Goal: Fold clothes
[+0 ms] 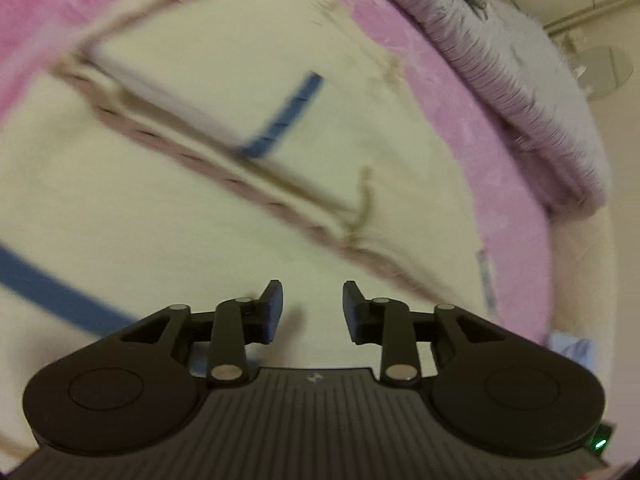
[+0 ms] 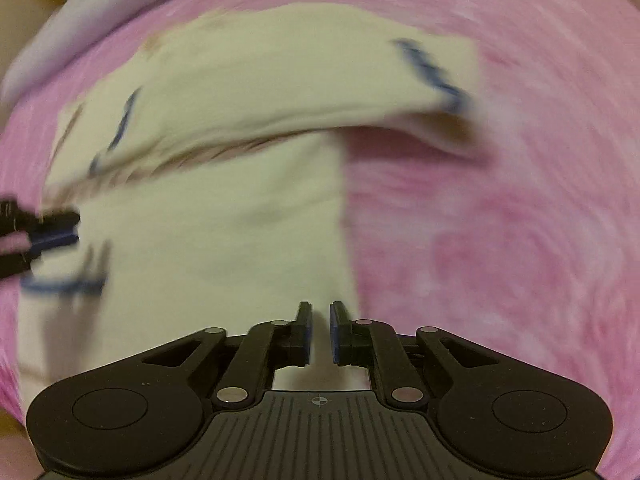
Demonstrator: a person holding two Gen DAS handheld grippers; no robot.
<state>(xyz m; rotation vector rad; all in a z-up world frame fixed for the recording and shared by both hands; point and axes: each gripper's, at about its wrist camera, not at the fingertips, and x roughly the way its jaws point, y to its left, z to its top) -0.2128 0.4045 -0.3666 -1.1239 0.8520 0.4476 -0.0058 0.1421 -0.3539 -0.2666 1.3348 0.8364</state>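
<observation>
I am partway through folding a cream garment with blue trim [image 1: 224,128], which lies spread on the pink blanket [image 2: 500,240] covering the bed. In my left wrist view one panel already lies turned over onto the body of the garment, its buttoned placket running diagonally and a blue-edged cuff resting on top, so I judge at least one fold is made. My left gripper [image 1: 313,310] hovers just above the cloth with its jaws spread and nothing between them. My right gripper [image 2: 320,334] hangs over the garment's near edge where it meets the blanket, its jaws drawn almost together; I see no cloth pinched between them. From the right view the garment looks long and uneven, one sleeve sticking out to the side, so I think more folding is left: bringing that sleeve in and doubling the length.
</observation>
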